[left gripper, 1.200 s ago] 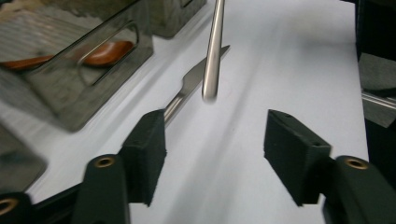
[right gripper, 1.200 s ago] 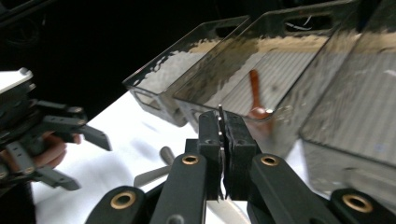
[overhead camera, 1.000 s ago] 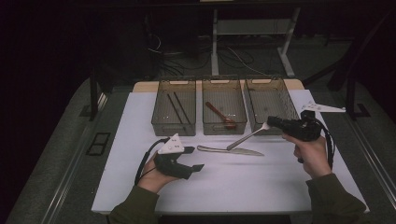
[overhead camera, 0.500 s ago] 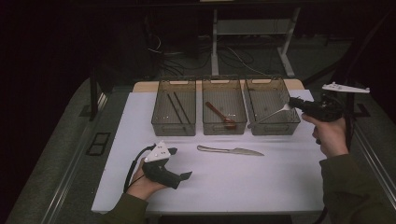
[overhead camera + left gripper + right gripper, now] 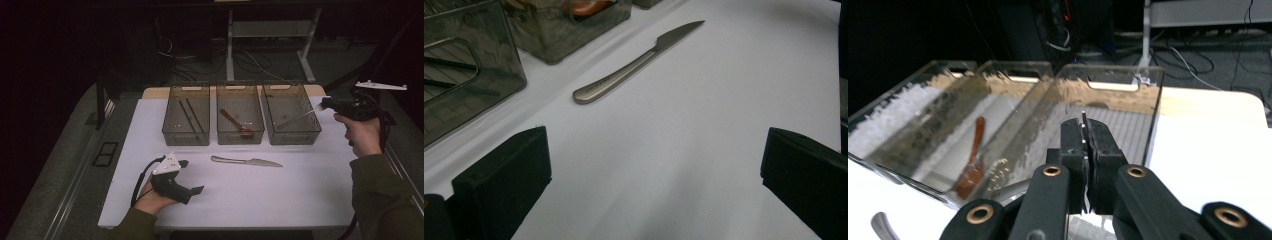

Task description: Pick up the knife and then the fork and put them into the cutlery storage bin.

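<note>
A silver knife (image 5: pixel 245 161) (image 5: pixel 639 60) lies on the white table (image 5: pixel 280 200), in front of three clear bins. My left gripper (image 5: pixel 192 176) (image 5: pixel 649 170) rests low at the table's front left, aimed at the knife. Its jaws have just been opening and stand wide apart with nothing between them. My right gripper (image 5: pixel 324 104) (image 5: pixel 1085 132) hangs at the right bin's (image 5: pixel 292 112) right rim, shut on the handle of a silver fork (image 5: pixel 299 119) (image 5: pixel 1003 182). The fork slants down over that bin.
The left bin (image 5: pixel 186 116) holds dark chopsticks (image 5: pixel 189 114). In the middle bin (image 5: pixel 239 117) lies a brown spoon (image 5: pixel 236 122) (image 5: pixel 973 165). Cables and a stand's legs lie on the floor beyond the table. Bare table stretches in front of the knife.
My right gripper has carried the fork up and to the right, from beside the knife to over the right bin. The left hand drew back to the left and its jaws spread.
</note>
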`<state>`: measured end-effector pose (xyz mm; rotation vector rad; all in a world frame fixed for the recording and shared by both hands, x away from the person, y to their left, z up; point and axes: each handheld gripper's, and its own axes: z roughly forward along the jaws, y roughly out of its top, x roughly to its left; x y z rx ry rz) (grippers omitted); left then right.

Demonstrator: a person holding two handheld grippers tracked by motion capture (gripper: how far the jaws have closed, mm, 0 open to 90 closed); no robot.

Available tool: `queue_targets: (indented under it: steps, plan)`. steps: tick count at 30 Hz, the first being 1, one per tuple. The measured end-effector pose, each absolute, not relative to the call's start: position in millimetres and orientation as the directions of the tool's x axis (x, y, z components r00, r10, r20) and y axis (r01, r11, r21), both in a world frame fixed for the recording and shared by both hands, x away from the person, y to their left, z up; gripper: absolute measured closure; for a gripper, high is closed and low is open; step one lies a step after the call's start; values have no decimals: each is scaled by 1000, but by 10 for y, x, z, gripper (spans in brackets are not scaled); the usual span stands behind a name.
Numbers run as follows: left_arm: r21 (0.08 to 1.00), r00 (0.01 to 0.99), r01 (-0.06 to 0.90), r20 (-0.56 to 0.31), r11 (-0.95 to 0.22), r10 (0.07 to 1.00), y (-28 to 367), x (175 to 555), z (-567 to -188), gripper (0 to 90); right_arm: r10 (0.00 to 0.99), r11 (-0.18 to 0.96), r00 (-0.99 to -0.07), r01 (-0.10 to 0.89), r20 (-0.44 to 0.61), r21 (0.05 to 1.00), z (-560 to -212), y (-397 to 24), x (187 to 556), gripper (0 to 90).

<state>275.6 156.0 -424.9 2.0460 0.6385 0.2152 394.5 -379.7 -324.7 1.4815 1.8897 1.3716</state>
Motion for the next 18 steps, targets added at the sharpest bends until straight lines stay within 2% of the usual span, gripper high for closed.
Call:
queue_targets:
  steps: [18]
  plan:
    - [822, 863, 356, -106, -444, 495, 1518, 2760, -4282, 0, 887, 64, -382, 660, 261, 749, -3571, -3655, 4412, 872]
